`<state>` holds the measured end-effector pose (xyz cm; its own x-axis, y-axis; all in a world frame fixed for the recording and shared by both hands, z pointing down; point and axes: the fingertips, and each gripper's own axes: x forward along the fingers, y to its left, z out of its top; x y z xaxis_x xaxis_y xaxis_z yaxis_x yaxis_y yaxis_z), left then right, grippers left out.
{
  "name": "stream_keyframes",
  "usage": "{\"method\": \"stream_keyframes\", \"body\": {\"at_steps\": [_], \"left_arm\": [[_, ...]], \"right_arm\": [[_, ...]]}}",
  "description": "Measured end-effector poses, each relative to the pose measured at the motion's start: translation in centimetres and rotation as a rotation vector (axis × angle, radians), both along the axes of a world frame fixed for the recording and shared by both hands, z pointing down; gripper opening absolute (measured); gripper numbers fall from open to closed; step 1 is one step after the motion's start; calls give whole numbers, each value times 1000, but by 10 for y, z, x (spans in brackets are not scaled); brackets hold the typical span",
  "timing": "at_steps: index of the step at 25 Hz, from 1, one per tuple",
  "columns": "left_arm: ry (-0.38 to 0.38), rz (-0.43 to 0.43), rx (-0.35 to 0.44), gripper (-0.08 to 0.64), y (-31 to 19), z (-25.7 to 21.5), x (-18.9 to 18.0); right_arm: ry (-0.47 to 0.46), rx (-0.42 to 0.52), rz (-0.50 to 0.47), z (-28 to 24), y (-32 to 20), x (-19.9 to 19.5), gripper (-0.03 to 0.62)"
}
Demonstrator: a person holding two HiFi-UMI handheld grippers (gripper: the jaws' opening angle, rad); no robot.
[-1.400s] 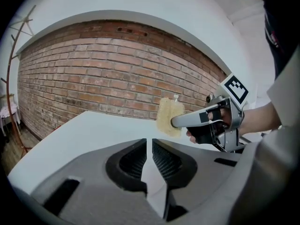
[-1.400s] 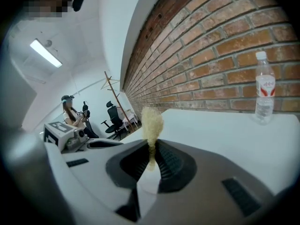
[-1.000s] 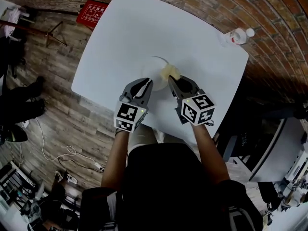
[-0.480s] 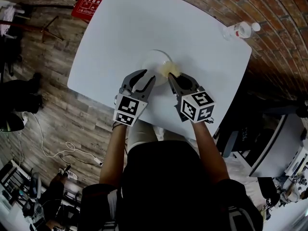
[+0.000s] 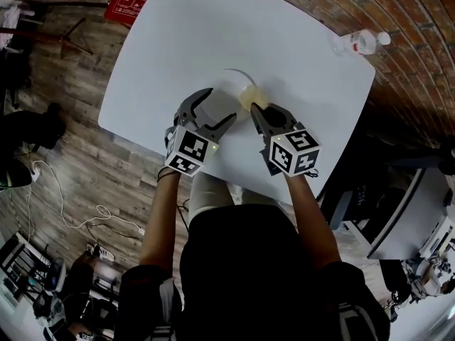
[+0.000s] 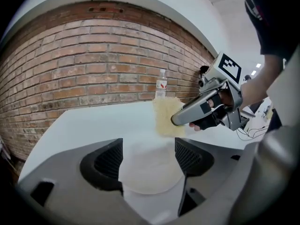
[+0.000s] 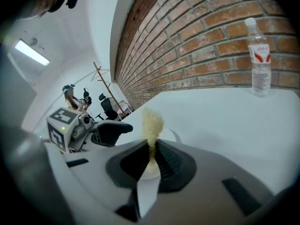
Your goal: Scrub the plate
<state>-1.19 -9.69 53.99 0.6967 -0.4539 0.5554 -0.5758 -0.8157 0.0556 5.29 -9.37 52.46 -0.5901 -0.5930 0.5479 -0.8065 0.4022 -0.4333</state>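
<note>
Now the left tongs (image 6: 149, 159) have just been opening, jaws apart around the round white plate (image 6: 151, 175) (flat on the white desk (image 5: 213, 27)); the right tongs (image 7: 151, 156) clamp a yellow fibrous sponge (image 7: 152, 122) by its rim.

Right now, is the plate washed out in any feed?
Head view: white plate nearly vanishes against the white table, only a rim arc shows. Left gripper view: fisheye bows the brick wall, plate readable. Right gripper view: dark corners, sponge sharp.
</note>
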Motion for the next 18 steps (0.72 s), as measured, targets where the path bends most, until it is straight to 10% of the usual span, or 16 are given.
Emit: {"method": "stream_keyframes", "body": {"at_steps": [18], "left_arm": [[-137,146,-50,402,3,38,-1]], "right_arm": [[-11,-37,4,9,-3,-10,41]]}}
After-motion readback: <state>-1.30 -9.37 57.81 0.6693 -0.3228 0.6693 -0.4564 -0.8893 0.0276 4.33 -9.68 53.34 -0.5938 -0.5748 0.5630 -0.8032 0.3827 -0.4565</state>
